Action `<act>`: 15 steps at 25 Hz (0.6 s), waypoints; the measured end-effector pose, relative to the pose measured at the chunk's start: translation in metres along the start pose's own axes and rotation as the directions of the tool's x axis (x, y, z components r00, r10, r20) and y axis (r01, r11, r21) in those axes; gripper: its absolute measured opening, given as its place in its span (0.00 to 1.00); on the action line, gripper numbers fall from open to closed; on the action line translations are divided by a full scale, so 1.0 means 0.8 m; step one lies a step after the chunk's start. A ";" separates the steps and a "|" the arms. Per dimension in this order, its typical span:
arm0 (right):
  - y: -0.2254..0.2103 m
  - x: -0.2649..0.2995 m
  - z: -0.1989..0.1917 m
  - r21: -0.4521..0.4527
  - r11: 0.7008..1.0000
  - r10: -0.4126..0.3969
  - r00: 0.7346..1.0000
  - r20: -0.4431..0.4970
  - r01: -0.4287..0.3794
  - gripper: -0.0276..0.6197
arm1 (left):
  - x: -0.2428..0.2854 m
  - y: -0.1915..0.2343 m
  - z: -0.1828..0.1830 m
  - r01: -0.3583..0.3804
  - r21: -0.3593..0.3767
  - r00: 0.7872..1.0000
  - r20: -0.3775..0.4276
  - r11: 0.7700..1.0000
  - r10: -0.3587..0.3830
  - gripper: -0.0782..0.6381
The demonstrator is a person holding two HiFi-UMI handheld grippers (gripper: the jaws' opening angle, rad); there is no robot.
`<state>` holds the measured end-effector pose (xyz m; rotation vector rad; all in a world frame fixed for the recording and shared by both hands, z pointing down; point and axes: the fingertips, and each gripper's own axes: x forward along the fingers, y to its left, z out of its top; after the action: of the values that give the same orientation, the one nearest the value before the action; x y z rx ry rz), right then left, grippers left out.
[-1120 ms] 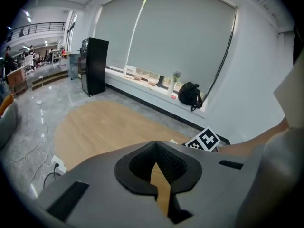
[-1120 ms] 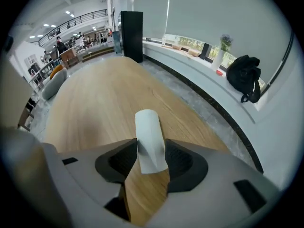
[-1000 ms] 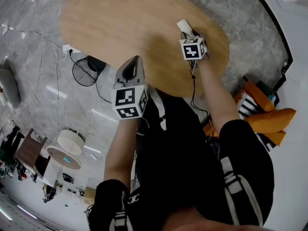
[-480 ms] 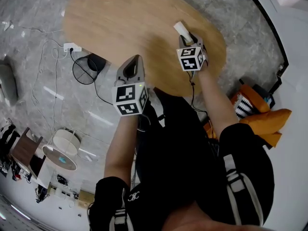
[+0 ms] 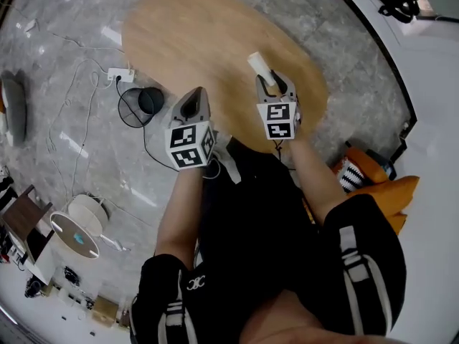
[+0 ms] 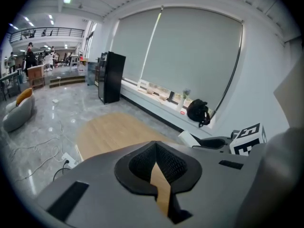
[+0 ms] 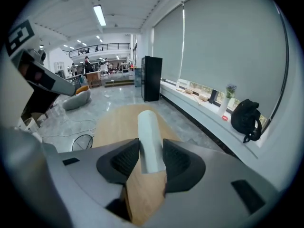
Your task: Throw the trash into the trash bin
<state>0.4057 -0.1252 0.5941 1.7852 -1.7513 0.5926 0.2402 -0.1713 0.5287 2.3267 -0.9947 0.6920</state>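
My right gripper [image 5: 271,84] is shut on a white tube of trash [image 5: 259,67], which sticks out forward past the jaws above the oval wooden table [image 5: 193,41]. In the right gripper view the tube [image 7: 149,139] sits squeezed between the two black pads of that gripper [image 7: 151,158]. My left gripper [image 5: 193,100] hovers over the table's near edge, shut with nothing in it; its own view shows the left gripper [image 6: 156,167] with only a thin sliver of tabletop [image 6: 109,132] between the pads. A black wire trash bin [image 5: 140,104] stands on the floor left of the table.
A power strip [image 5: 118,74] and loose cables lie on the grey marble floor by the bin. A black backpack [image 7: 246,119] rests on the window ledge beyond the table. Orange cushions [image 5: 380,185] lie at the right, and a round white fan [image 5: 75,228] at the lower left.
Both grippers have risen. The right one lifted the white tube off the table and came closer to the left one. The head view has shifted, so the bin now shows more fully.
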 end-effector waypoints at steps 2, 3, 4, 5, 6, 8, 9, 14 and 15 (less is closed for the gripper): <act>0.022 -0.009 0.022 -0.022 0.999 0.032 0.999 0.024 -0.032 0.28 | -0.019 0.014 0.002 -0.027 -0.026 0.999 0.016 0.999 0.027 0.13; 0.036 -0.012 0.032 -0.040 0.998 0.052 0.998 0.035 -0.050 0.28 | -0.030 0.025 0.001 -0.041 -0.043 0.999 0.023 0.998 0.042 0.13; 0.052 -0.013 0.043 -0.060 0.996 0.072 0.996 0.043 -0.069 0.28 | -0.041 0.037 0.000 -0.056 -0.061 0.998 0.029 0.997 0.058 0.13; 0.069 -0.013 0.053 -0.082 0.993 0.092 0.994 0.051 -0.088 0.28 | -0.053 0.050 -0.003 -0.072 -0.080 0.997 0.034 0.994 0.075 0.13; 0.086 -0.013 0.062 -0.104 0.989 0.112 0.992 0.057 -0.106 0.28 | -0.065 0.064 -0.006 -0.088 -0.100 0.995 0.039 0.991 0.092 0.13; 0.120 -0.011 0.079 -0.142 0.980 0.150 0.987 0.063 -0.140 0.28 | -0.090 0.092 -0.012 -0.121 -0.139 0.990 0.052 0.983 0.129 0.13; 0.138 -0.009 0.087 -0.158 0.974 0.171 0.983 0.064 -0.159 0.28 | -0.103 0.106 -0.015 -0.139 -0.156 0.987 0.059 0.978 0.149 0.13; 0.246 0.008 0.124 -0.197 0.940 0.291 0.956 0.040 -0.278 0.28 | -0.174 0.194 -0.039 -0.234 -0.248 0.961 0.087 0.940 0.262 0.13; 0.272 0.012 0.129 -0.201 0.933 0.310 0.950 0.029 -0.298 0.28 | -0.189 0.215 -0.046 -0.253 -0.266 0.954 0.090 0.930 0.285 0.13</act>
<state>0.1817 -0.1983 0.5427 1.4234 -2.0714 0.4734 0.0095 -0.1764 0.5052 2.0528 -1.3946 0.4878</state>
